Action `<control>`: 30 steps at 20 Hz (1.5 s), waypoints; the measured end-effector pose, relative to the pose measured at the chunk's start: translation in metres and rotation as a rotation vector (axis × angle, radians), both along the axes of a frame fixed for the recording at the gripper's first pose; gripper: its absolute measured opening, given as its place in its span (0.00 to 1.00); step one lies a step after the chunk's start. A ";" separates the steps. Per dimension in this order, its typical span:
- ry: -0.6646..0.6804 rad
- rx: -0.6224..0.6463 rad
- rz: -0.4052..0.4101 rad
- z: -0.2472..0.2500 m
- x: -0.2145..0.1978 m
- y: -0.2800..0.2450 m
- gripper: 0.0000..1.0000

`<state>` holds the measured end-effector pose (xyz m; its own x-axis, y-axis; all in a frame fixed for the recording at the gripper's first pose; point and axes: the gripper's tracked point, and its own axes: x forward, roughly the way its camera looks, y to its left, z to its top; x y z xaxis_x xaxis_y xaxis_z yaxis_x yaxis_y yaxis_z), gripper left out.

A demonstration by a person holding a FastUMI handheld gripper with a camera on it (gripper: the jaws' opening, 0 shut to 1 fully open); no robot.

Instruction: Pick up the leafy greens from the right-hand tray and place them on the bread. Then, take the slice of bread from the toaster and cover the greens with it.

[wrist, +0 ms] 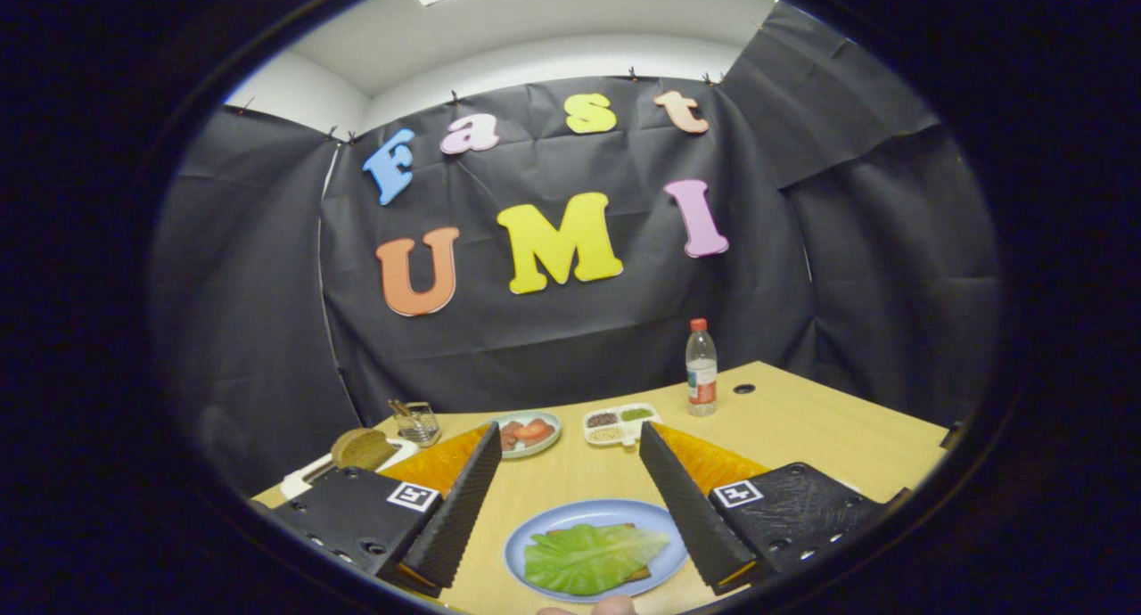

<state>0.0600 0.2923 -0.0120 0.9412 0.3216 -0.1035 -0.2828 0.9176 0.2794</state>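
The leafy greens (588,557) lie flat on a slice of bread, of which only an edge (638,576) peeks out, on a blue plate (535,528). The plate sits on the wooden table between my two fingers, close in. My gripper (570,455) is open and holds nothing; its fingers spread wide on either side of the plate. Beyond the left finger a white toaster (307,477) holds a brown slice of bread (361,447) standing upright in its slot.
Beyond the fingers stand a plate with tomato slices (528,433), a white divided dish of condiments (621,422), a glass jar (417,422) and a plastic bottle with a red cap (701,369). A fingertip of a person (615,605) shows by the plate's near rim.
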 end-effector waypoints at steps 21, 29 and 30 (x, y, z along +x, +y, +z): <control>0.223 -0.106 0.174 -0.054 -0.005 0.223 0.79; 0.266 -0.095 0.179 -0.064 -0.003 0.233 0.21; 0.258 -0.090 0.184 -0.062 -0.003 0.234 0.18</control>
